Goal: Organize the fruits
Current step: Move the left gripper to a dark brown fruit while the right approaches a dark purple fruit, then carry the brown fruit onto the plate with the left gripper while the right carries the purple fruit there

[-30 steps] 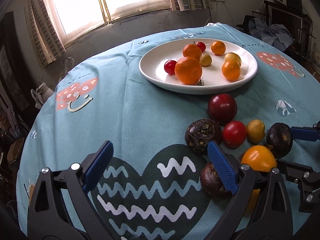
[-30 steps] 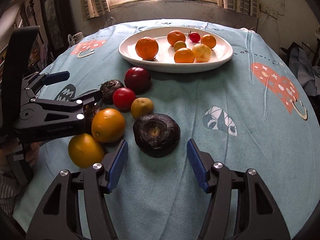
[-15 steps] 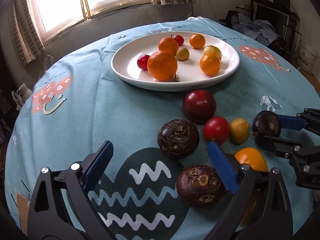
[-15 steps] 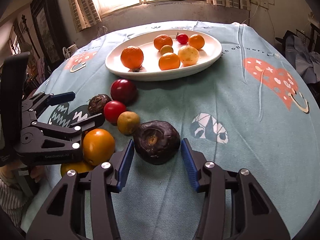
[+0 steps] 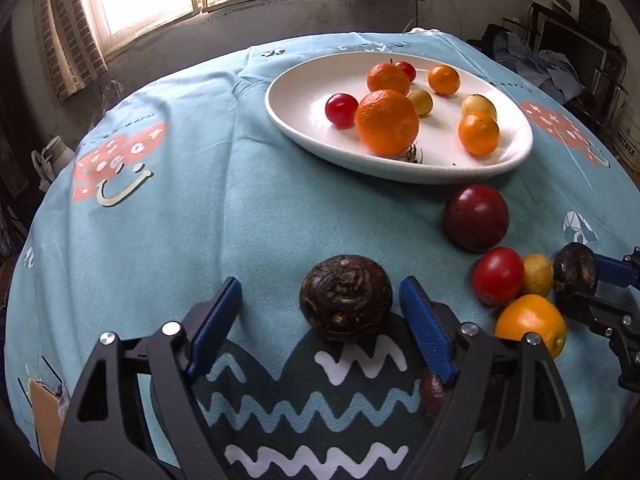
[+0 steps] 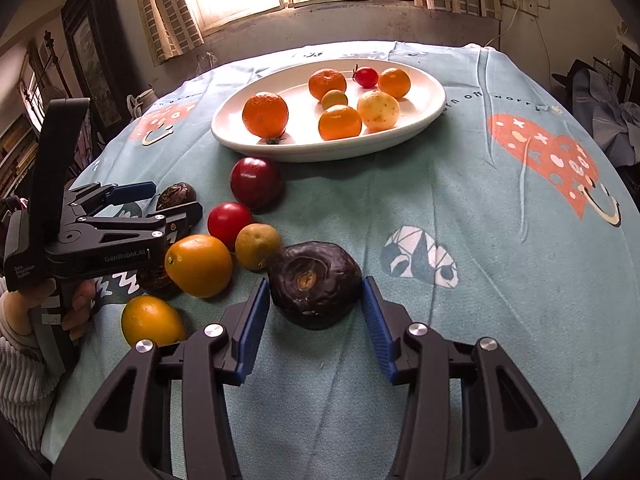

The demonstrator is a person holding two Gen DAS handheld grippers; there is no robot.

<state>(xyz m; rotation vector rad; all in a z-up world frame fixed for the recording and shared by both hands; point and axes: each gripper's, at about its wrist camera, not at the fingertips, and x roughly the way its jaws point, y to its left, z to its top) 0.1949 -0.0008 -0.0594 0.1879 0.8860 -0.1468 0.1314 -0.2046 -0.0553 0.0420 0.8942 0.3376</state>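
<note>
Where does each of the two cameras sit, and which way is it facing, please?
Left wrist: on the left claw, looking along its open fingers, low over the table, at a dark fruit between them; plate beyond.
Right wrist: on the right claw, its blue pads close beside a second dark fruit; the person's left hand shows.
Shared: plate, plum, tomato; each view shows the other claw.

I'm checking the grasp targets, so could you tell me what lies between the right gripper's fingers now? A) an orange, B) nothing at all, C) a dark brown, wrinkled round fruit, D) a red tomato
C: in the right wrist view the dark wrinkled fruit sits on the tablecloth between the right gripper's blue fingers, which flank it closely.
</note>
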